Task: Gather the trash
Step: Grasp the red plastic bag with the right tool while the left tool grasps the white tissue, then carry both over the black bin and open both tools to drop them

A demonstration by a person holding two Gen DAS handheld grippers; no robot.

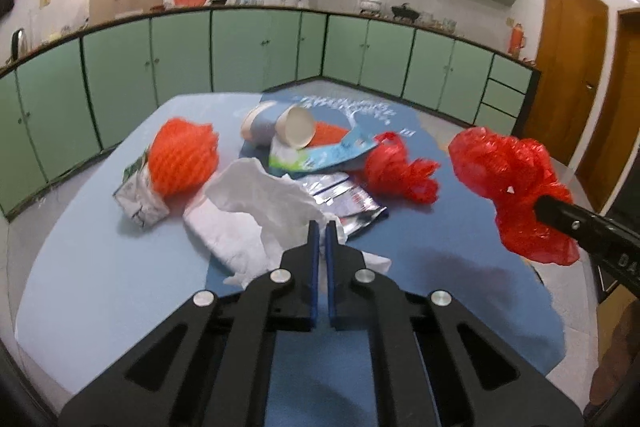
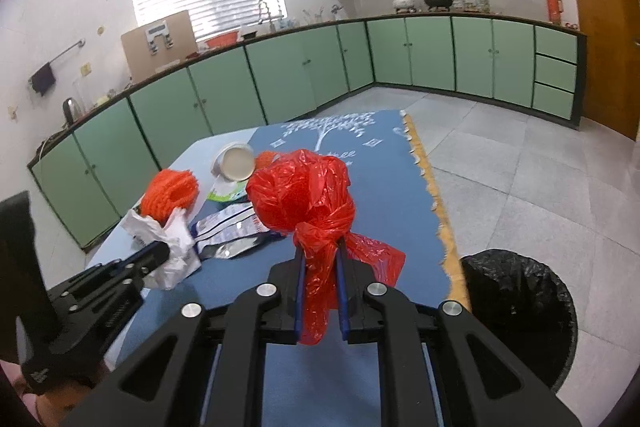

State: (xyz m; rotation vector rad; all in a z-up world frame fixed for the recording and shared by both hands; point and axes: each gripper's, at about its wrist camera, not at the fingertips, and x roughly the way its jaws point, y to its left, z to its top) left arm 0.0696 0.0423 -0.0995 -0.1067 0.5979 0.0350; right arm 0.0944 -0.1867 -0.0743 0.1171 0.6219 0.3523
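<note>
The right gripper (image 2: 320, 255) is clamped on the knotted neck of a red plastic bag (image 2: 304, 191), which is held up off the blue table (image 2: 392, 195); the bag's loose tail is seen hanging down between the blue pads. In the left wrist view the same bag (image 1: 508, 179) is seen lifted at the right, gripped by the right gripper (image 1: 538, 209).

The left gripper (image 1: 322, 227) is seen with its fingers nearly together, only a thin gap left between the blue pads, and whether anything is pinched there cannot be told; its tips are held at the crumpled white tissue paper (image 1: 256, 211) lying on the table.

Beyond the tissue, a silver foil packet (image 1: 344, 199) is laid flat, with a second red plastic bag (image 1: 396, 167) just to its right. An orange mesh net (image 1: 182, 157) is seen at the left, resting against a crumpled white wrapper (image 1: 140, 199). Farther back, a tipped paper cup (image 1: 294, 127) is lying on its side beside a blue-and-white package (image 1: 320, 155).

On the floor just beside the table's right edge, a bin lined with a black bag (image 2: 520, 311) is seen.
</note>
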